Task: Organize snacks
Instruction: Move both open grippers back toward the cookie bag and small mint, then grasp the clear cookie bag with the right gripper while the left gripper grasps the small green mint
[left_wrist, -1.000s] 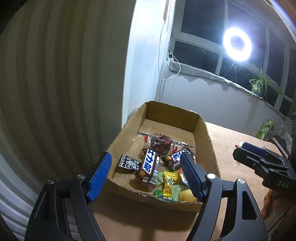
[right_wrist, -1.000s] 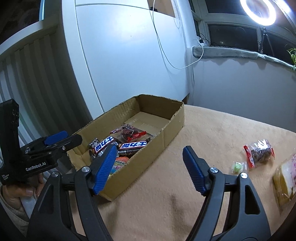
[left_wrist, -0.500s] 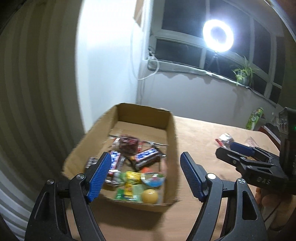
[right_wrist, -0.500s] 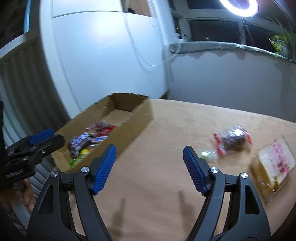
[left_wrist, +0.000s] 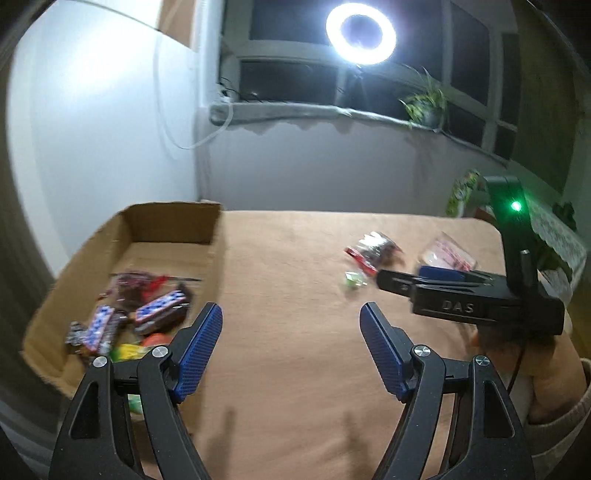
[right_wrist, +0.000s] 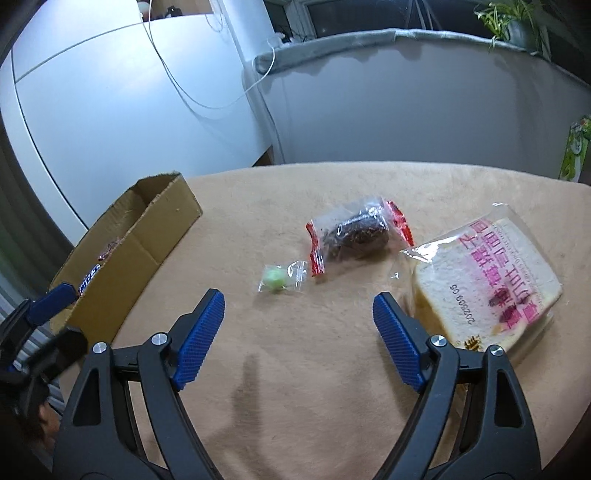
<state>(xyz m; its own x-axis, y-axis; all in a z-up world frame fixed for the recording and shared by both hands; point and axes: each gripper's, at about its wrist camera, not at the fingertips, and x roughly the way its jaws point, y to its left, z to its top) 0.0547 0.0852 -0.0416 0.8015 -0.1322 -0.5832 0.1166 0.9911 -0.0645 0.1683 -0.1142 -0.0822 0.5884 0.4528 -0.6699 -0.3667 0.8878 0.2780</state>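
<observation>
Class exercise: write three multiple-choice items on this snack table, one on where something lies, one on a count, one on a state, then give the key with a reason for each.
1. Where does the bread pack lie?
A. in the box
B. on the table, right of the dark snack bag
C. on the window sill

2. How many snacks lie loose on the table?
A. one
B. three
C. six

3. How is the right hand-held gripper?
A. open and empty
B. shut on the candy
C. shut on the box wall

Key: 1 B, it lies beside the dark snack bag, outside the box. 2 B, bread, bag and green candy. 3 A, only tablecloth shows between its fingers.
</observation>
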